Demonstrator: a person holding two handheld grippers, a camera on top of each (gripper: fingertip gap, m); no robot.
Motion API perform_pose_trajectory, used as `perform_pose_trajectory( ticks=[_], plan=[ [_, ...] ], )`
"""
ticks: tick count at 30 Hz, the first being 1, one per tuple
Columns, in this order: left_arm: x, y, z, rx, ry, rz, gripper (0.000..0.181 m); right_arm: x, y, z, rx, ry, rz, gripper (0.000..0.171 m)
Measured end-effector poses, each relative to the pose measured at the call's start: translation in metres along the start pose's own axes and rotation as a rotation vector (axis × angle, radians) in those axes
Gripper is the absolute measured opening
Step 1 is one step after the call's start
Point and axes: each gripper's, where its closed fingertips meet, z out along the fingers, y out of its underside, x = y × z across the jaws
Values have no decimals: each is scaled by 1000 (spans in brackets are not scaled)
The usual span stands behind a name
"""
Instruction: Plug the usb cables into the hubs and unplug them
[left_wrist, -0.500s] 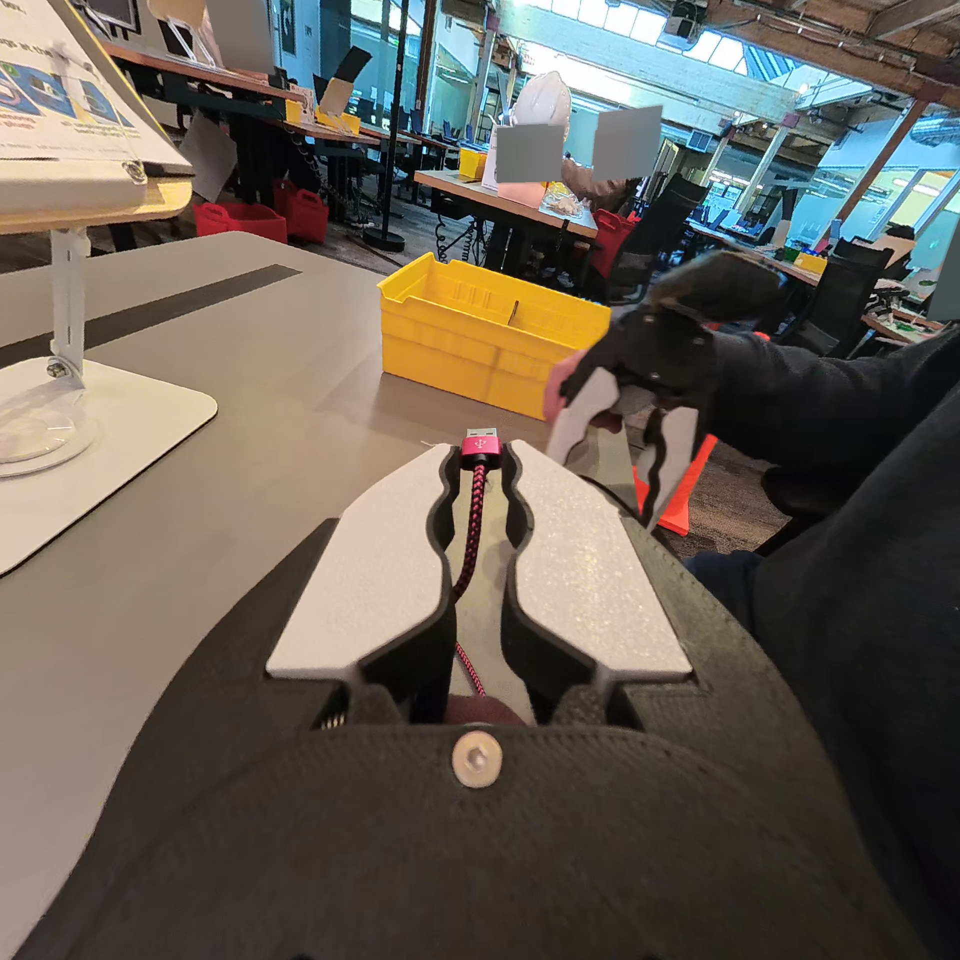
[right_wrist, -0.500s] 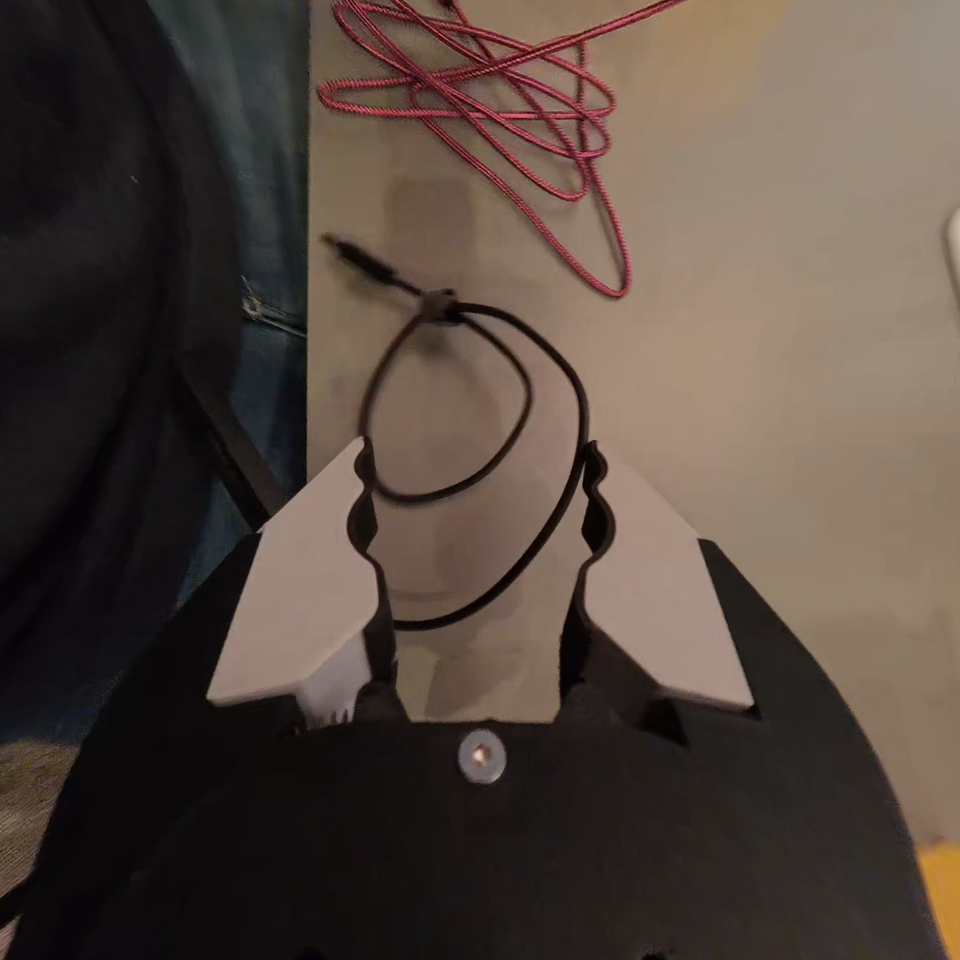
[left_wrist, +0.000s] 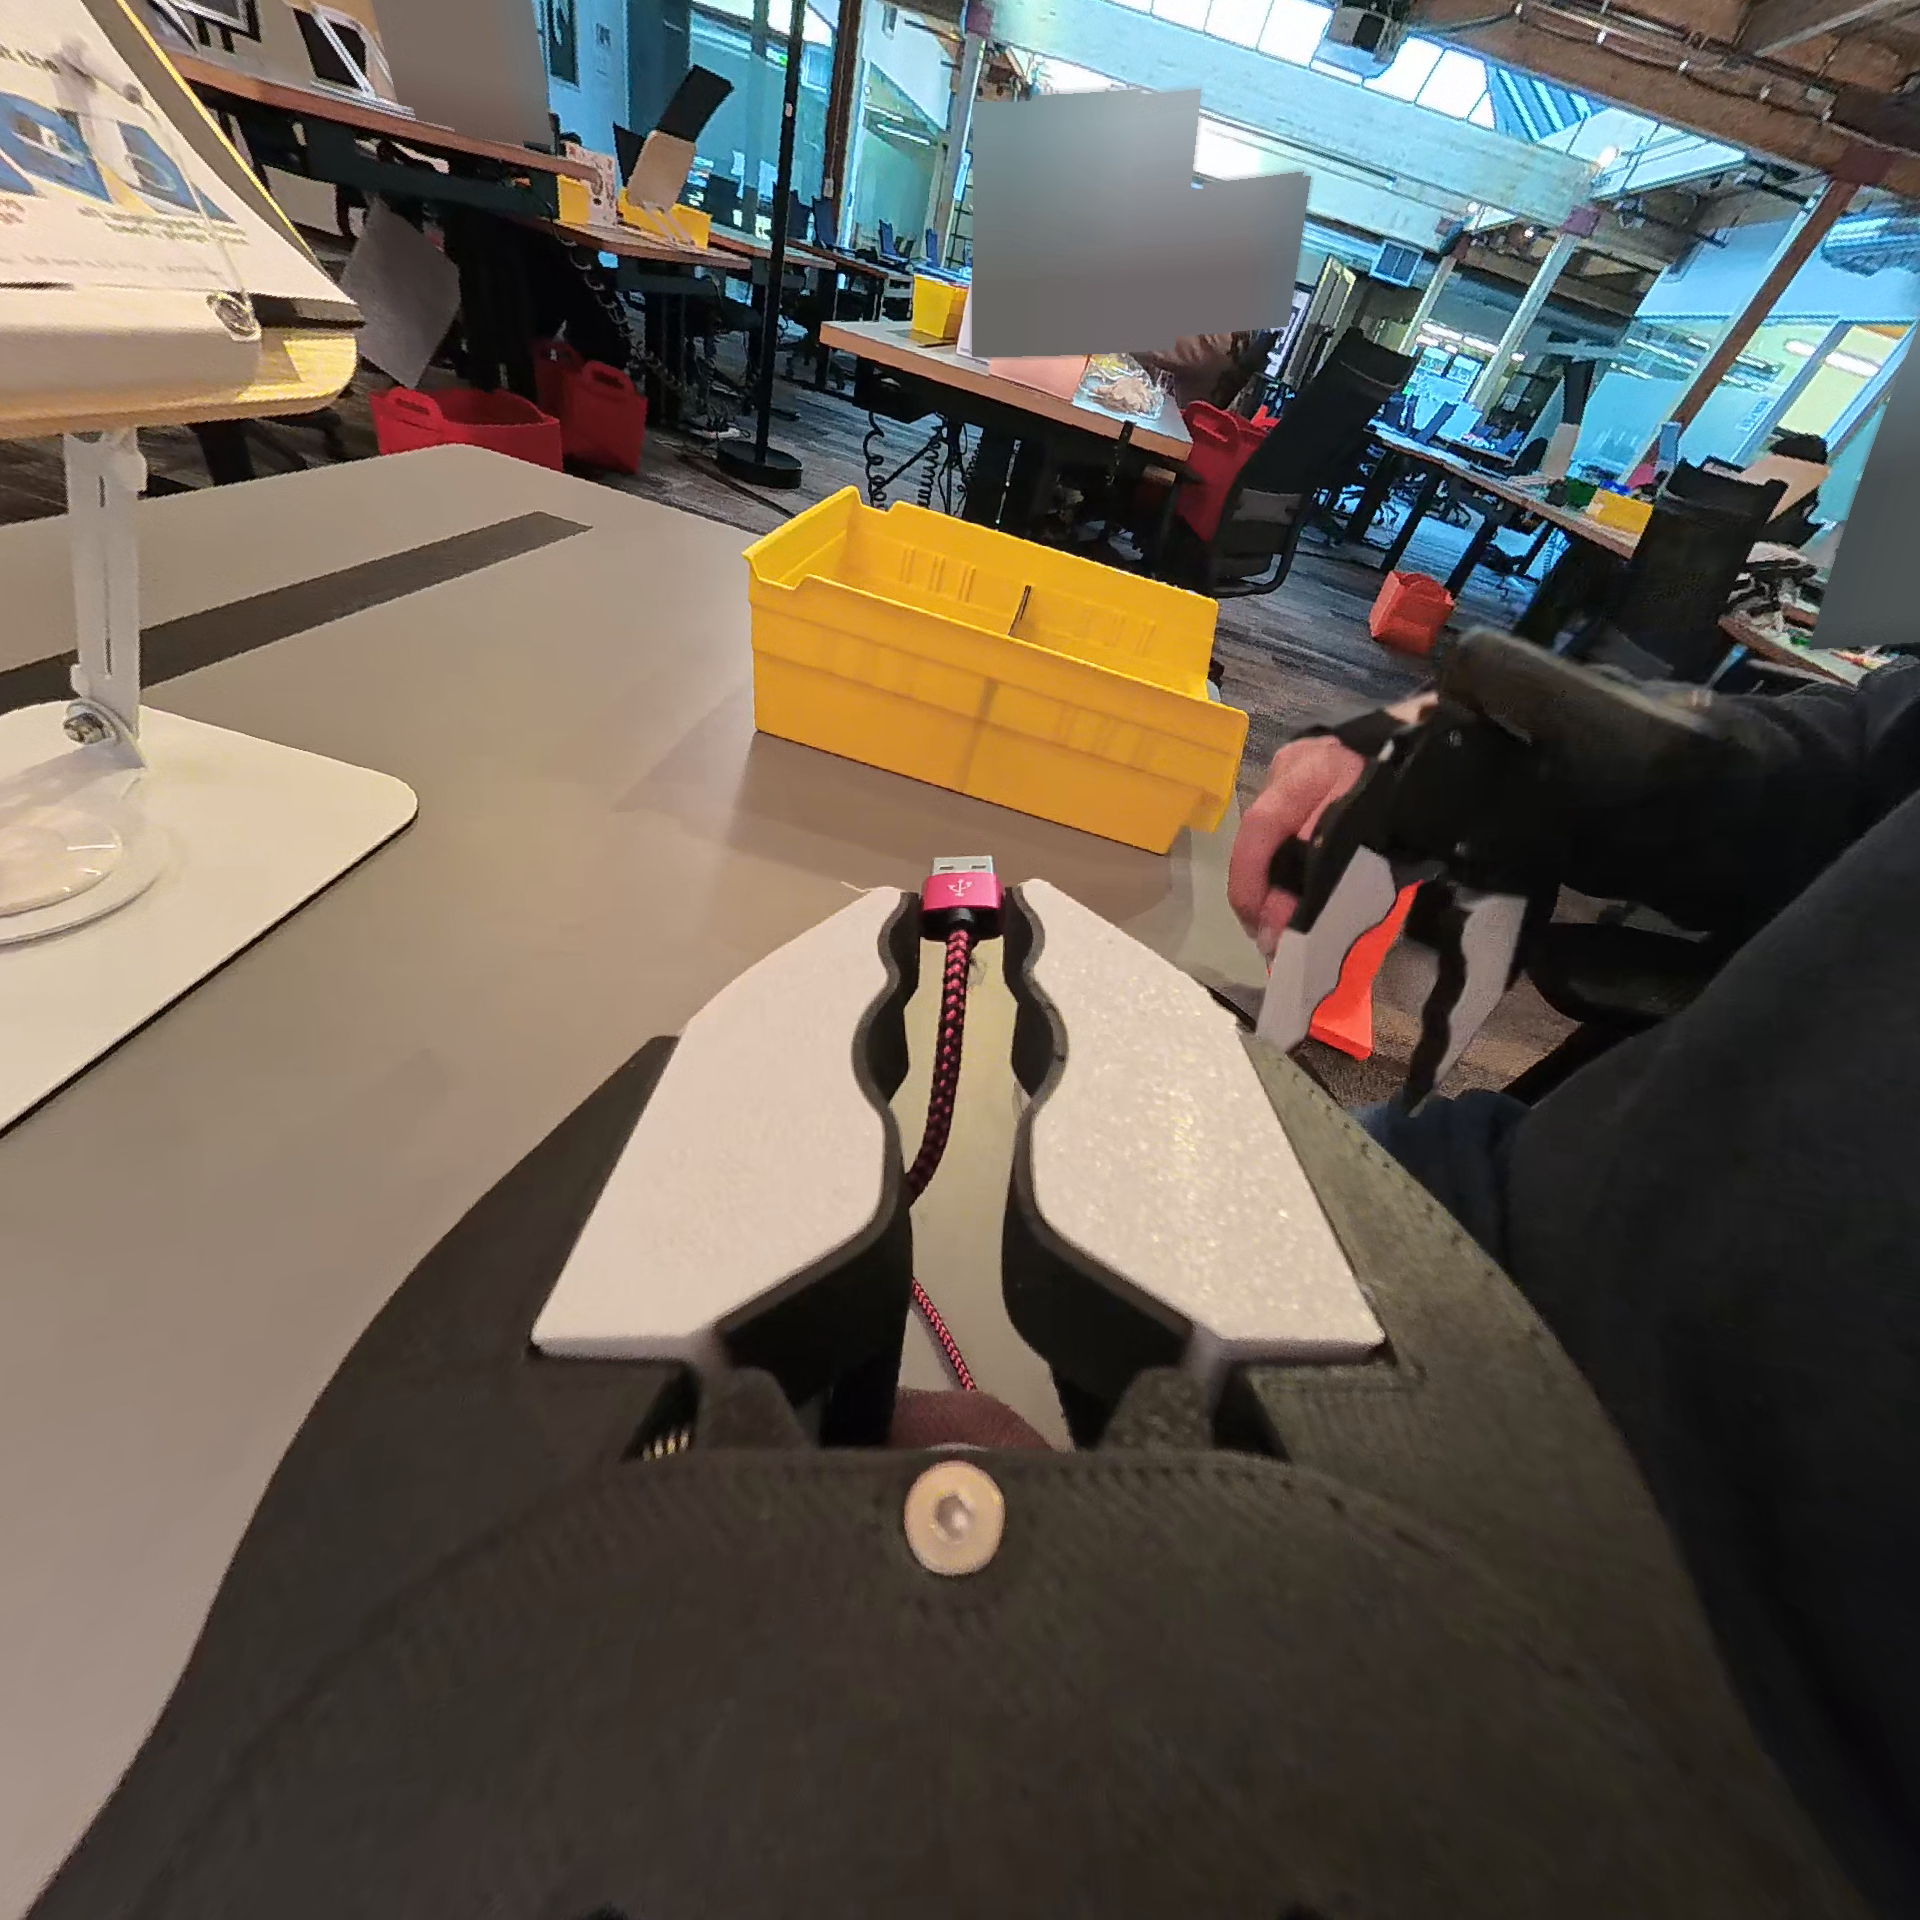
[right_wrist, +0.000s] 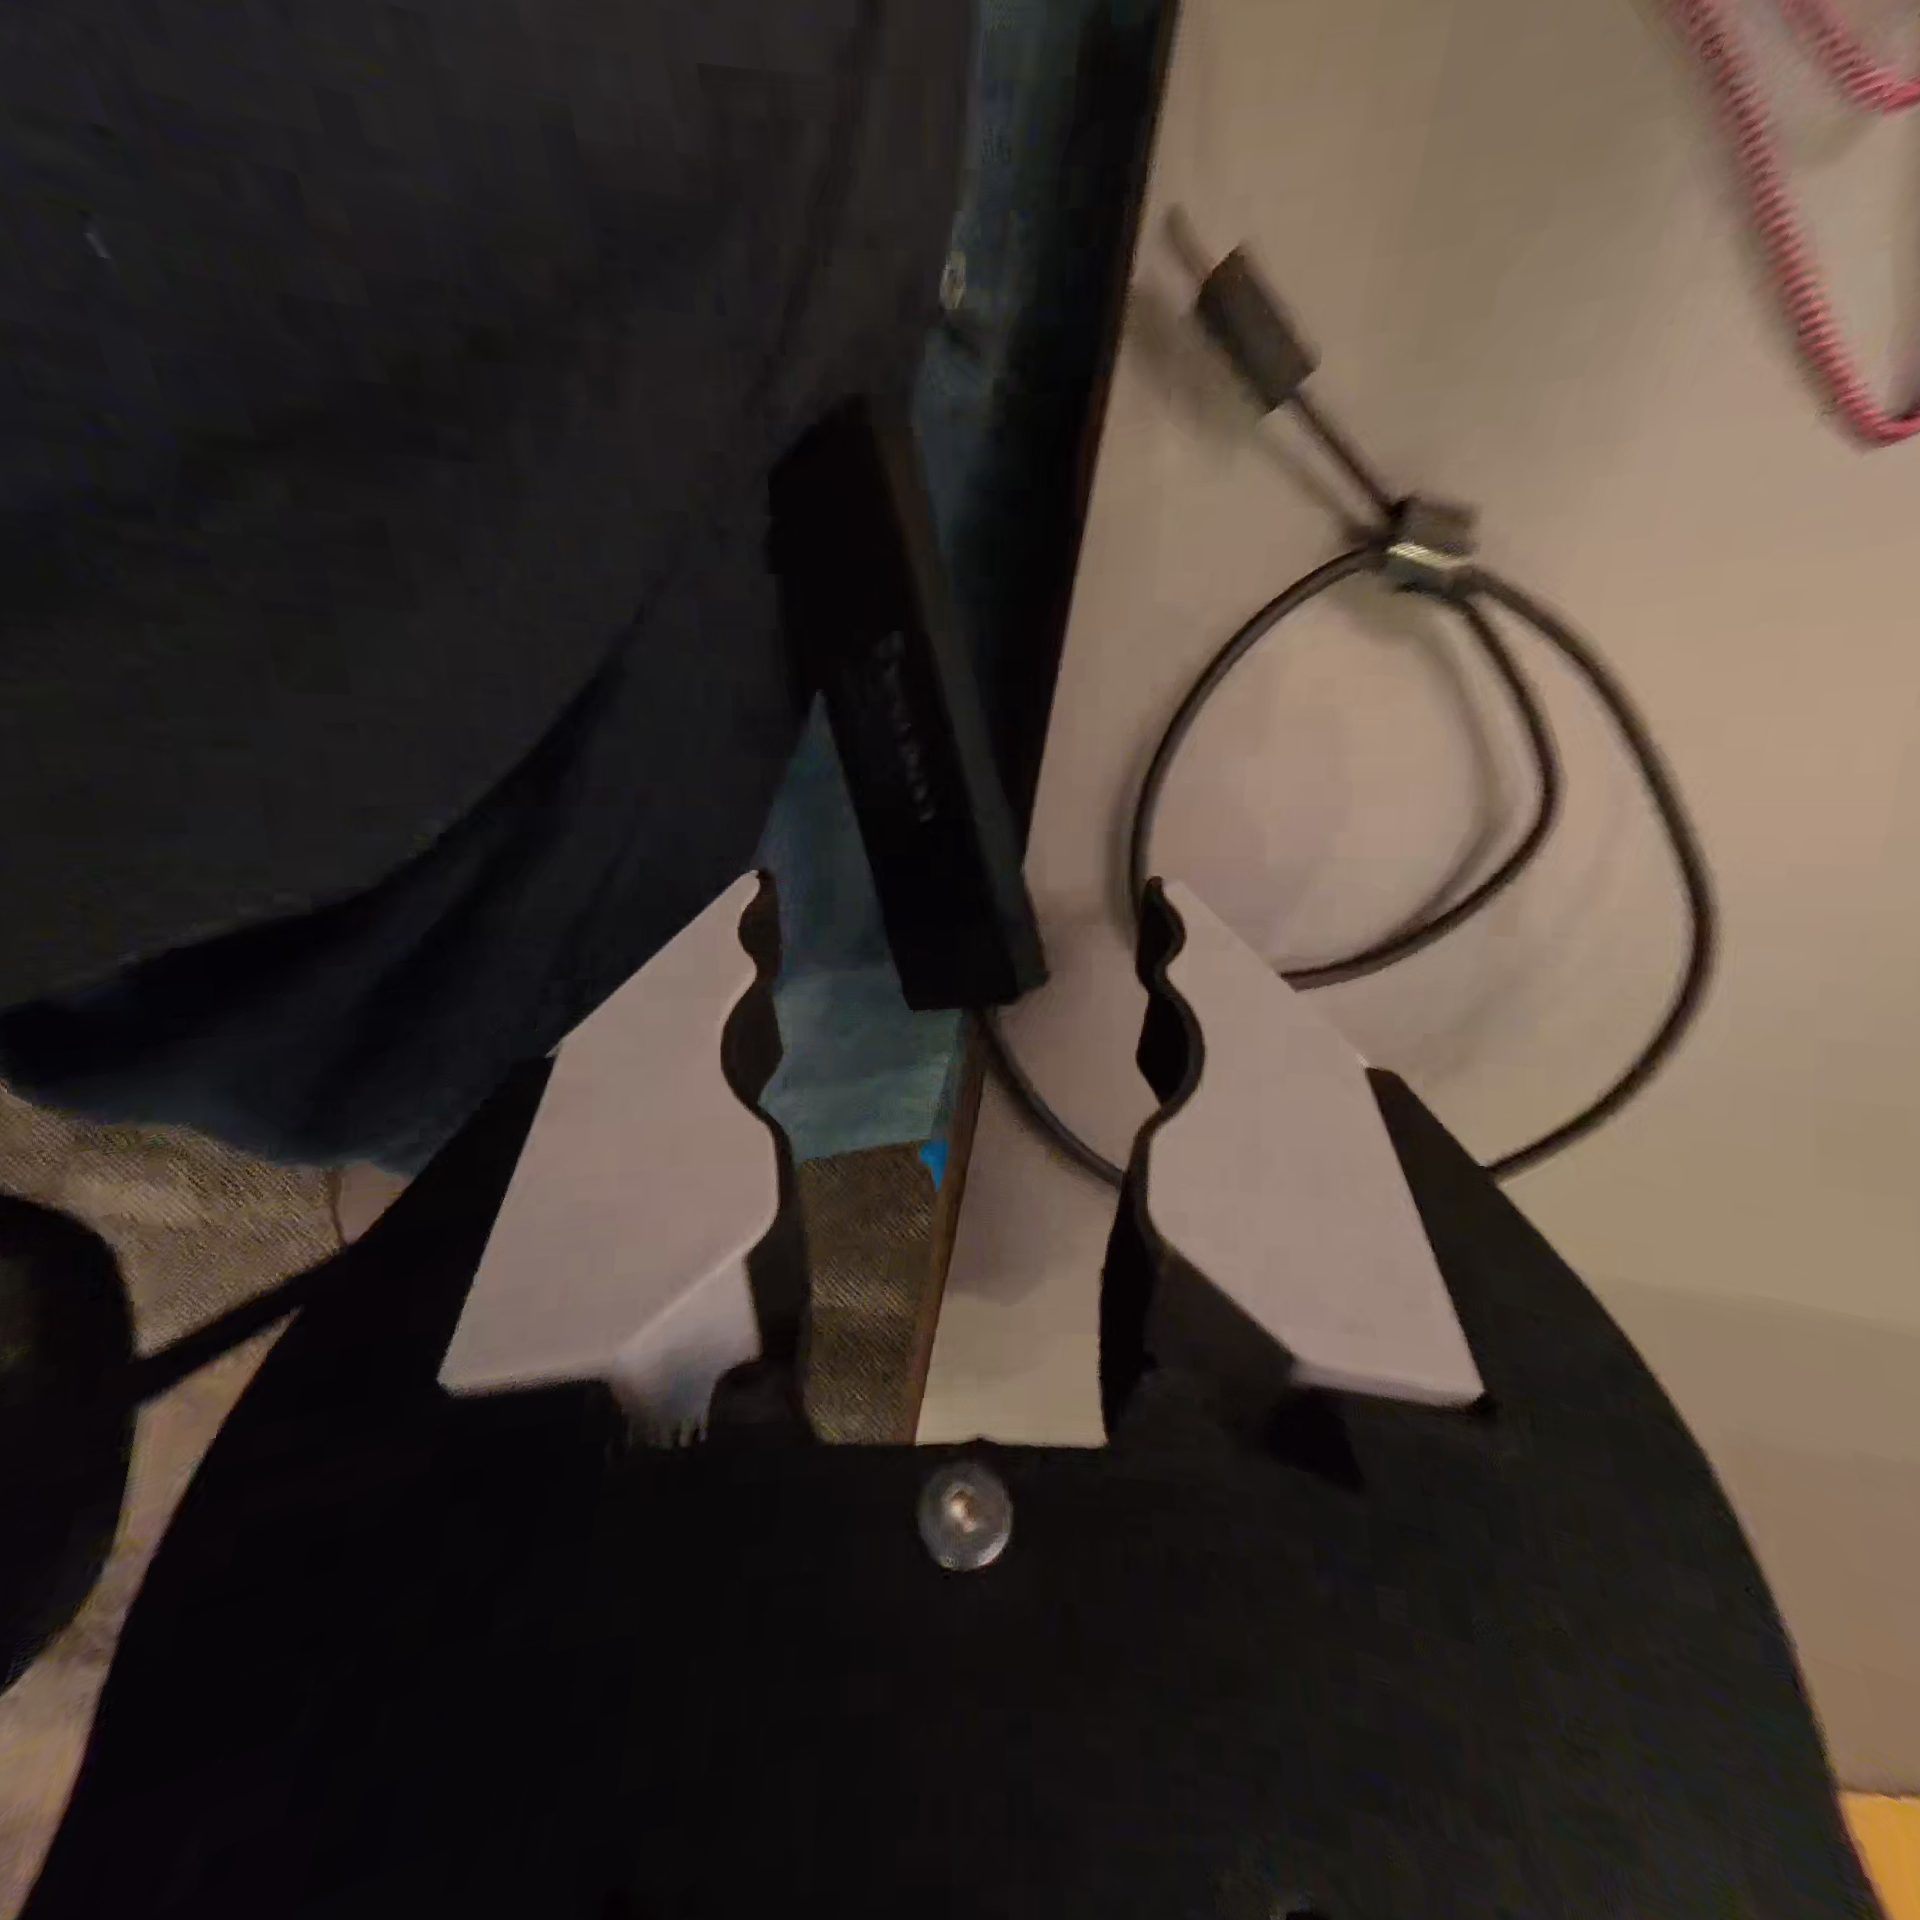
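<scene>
My left gripper (left_wrist: 962, 906) is shut on the pink USB plug (left_wrist: 962, 891) of a pink braided cable (left_wrist: 951, 997). The metal tip pokes out past the fingertips, above the grey table (left_wrist: 520, 831). My right gripper (right_wrist: 958, 891) is open and empty, pointing down over the table's near edge. A slim black hub (right_wrist: 925, 769) lies along that edge just beyond its fingertips. The hub's black cable (right_wrist: 1538, 790) loops on the table (right_wrist: 1351, 156) and ends in a dark plug (right_wrist: 1252, 322). The right gripper also shows in the left wrist view (left_wrist: 1382, 997), held by a hand.
A yellow bin (left_wrist: 987, 665) stands on the table ahead of the left gripper. A white stand base (left_wrist: 208, 831) sits at the left. More pink cable (right_wrist: 1766, 208) lies at the top right. A person's dark clothing (right_wrist: 416, 416) fills the space off the table edge. The grippers' ends are close to 25 cm from one another. The white stand base (left_wrist: 208, 831) is about 35 cm from my left fingertips and 45 cm from my right.
The right gripper has shifted toward the table's near edge, so the black hub now lies just beyond its fingertips. The left gripper still holds the pink plug in the same place.
</scene>
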Motion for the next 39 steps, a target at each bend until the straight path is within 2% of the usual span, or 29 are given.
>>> perform_pose_trajectory(
  ticks=[2,6,11,14,17,19,22,26,29,31,34,35,39],
  plan=[
    [1,0,1,0,2,0,15,-4,6,14,-40,23,-58,59],
    [2,2,2,-4,2,0,15,10,0,19,-27,125,-127,30],
    [5,-3,2,-2,1,15,15,14,-2,16,16,121,-87,26],
    [6,-4,2,1,-1,18,15,22,-17,0,123,127,-26,25],
    [6,-6,2,1,-4,23,15,46,-36,-23,253,171,48,25],
    [6,-7,2,3,-9,26,15,70,-37,-31,253,235,69,25],
    [4,-8,0,3,-23,29,14,112,-24,-27,116,397,30,25],
    [0,-12,-4,12,-44,30,15,171,0,-17,-235,687,-168,25],
    [-2,-12,-6,16,-51,29,15,199,2,-10,-341,819,-291,25],
    [-3,-12,-7,17,-55,29,15,200,-3,-4,-360,831,-374,25],
    [-4,-14,-9,22,-56,30,15,181,-6,9,-351,738,-433,24],
    [-4,-14,-9,24,-56,29,15,175,-5,12,-351,709,-431,18],
    [-6,-12,-9,22,-54,22,15,155,2,9,-289,565,-293,20]
  ],
)
